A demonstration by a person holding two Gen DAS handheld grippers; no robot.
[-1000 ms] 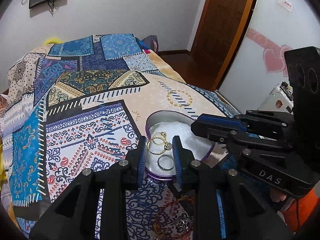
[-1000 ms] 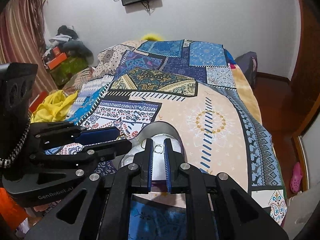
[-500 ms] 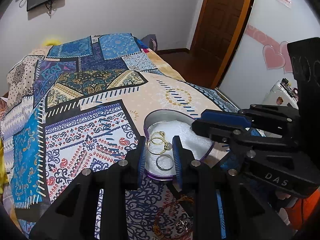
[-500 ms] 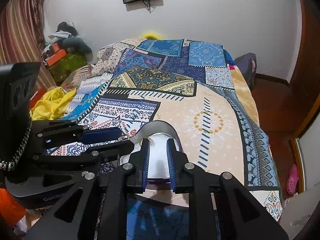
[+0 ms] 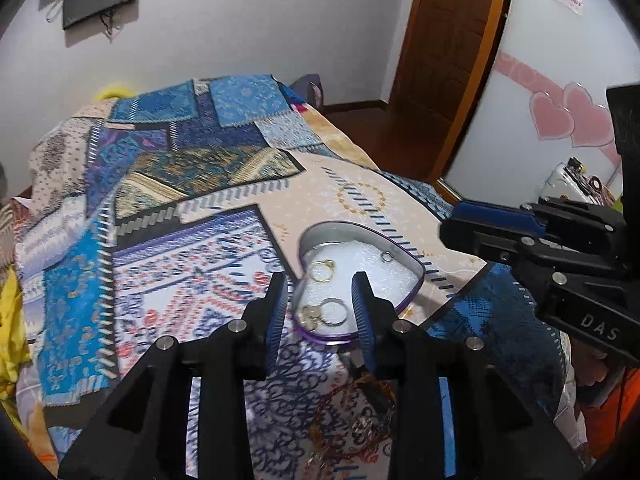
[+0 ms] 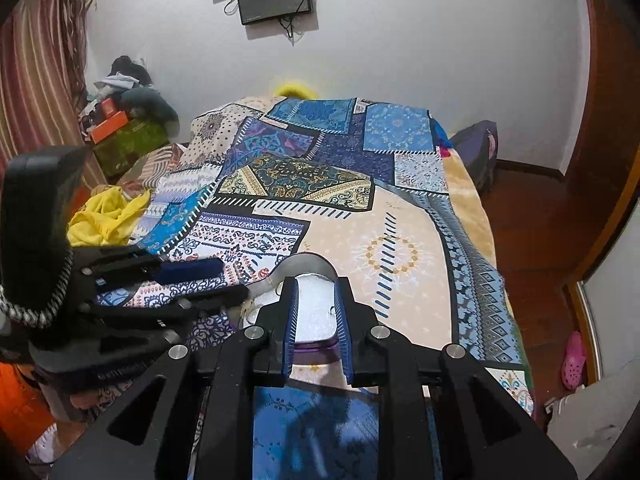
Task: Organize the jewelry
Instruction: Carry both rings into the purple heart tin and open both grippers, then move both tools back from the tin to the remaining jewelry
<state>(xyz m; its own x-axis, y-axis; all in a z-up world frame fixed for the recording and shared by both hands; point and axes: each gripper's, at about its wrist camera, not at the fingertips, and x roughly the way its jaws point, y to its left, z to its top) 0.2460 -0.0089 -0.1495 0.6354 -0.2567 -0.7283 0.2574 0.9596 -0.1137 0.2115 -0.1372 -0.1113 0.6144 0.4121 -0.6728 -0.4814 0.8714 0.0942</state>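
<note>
Both pairs of fingers were spread and held nothing. The left gripper [image 5: 320,300] framed the near end of the heart-shaped tin [image 5: 416,276], and the right gripper [image 6: 316,312] stood over the tin's white padded floor [image 6: 316,312], seen from its own camera.

The tin lay on the patterned bedspread [image 5: 192,256], at twelve o'clock from the left fingertips and just ahead of them, its long axis running from the near point away toward one o'clock. Inside, a gold ring [image 5: 323,270] sat at about eleven o'clock within the heart, a small silver ring [image 5: 386,256] toward one o'clock, and a larger silver ring [image 5: 334,311] beside a small gold piece [image 5: 309,314] at the near tip, between the left fingers. All looked thin and light (hard to tell stones or settings at this blur).

What the coming move seemed to turn on was the loose pile [image 5: 352,424] of chains and beads still on the bedspread at six o'clock from the tin, below and behind the left fingertips. The left gripper looked the nearer of the two to it; it would have to draw back and dip. In the left view the right gripper [image 5: 476,228] sat at three o'clock, beside the tin's far edge.
</note>
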